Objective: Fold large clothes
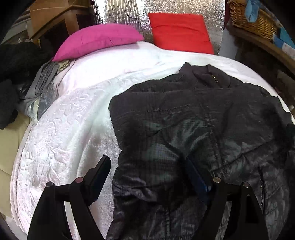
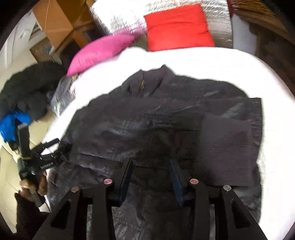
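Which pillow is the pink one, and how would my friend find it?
Start at the big white bed cover with the dark jacket on it. Two pillows sit at its far end. The pink pillow is on the left, lying flat; its neighbour, the red pillow, stands against the shiny silver wall.

Silver foil wall [image 1: 119, 13], white bedspread [image 1: 73, 129]

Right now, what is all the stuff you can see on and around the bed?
Jacket: one, dark grey, puffy, spread flat on the bed.
Bedspread: one, white, covering the bed.
Pillows: two, pink and red, at the far end.
Wicker basket: one, brown, far right.
Clothes pile: one, black, left of the bed.
Left tool: black, open, at the jacket's edge.
Right tool: black, over the jacket.
Hand: one, holding the left tool.
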The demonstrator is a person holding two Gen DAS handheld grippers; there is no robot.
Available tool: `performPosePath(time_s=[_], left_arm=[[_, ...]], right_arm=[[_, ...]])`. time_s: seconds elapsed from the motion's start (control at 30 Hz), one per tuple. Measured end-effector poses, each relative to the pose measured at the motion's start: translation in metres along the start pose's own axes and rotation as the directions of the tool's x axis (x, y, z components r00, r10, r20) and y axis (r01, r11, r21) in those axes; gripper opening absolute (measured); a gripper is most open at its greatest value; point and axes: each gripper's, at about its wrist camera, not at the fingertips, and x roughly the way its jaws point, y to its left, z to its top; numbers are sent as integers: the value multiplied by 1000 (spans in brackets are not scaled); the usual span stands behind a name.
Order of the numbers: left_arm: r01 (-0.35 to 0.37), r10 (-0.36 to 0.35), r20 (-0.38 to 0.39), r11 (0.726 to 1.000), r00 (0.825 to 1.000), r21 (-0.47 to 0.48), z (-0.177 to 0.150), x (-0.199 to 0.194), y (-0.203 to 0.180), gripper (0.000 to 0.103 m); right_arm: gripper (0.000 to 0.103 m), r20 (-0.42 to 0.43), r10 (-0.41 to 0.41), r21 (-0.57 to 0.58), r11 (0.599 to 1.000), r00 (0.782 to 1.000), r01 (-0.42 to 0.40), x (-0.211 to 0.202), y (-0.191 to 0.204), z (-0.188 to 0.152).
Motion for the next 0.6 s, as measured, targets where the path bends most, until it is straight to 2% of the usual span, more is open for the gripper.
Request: performPosePath(time_s=[0.07, 0.3, 0.47, 0.6], left_arm=[[-1, 1, 15, 1000, 1000, 17, -6, -10, 2, 83], [38, -40, 60, 999, 997, 33, -42, -52, 22, 83], [79, -74, 90, 995, 993, -57, -85, -83, 46, 83], [130, -119, 74, 977, 990, -170, -131, -102, 56, 83]], right_arm=[[56, 26, 11, 34, 999, 1000, -12, -18, -15, -6], [58, 82, -3, 180, 984, 997, -12, -66, -70, -54], [59, 107, -21, 305, 952, 994, -12, -102, -102, -113], [59, 79, -11, 371, 929, 997, -20, -117, -114, -159]])
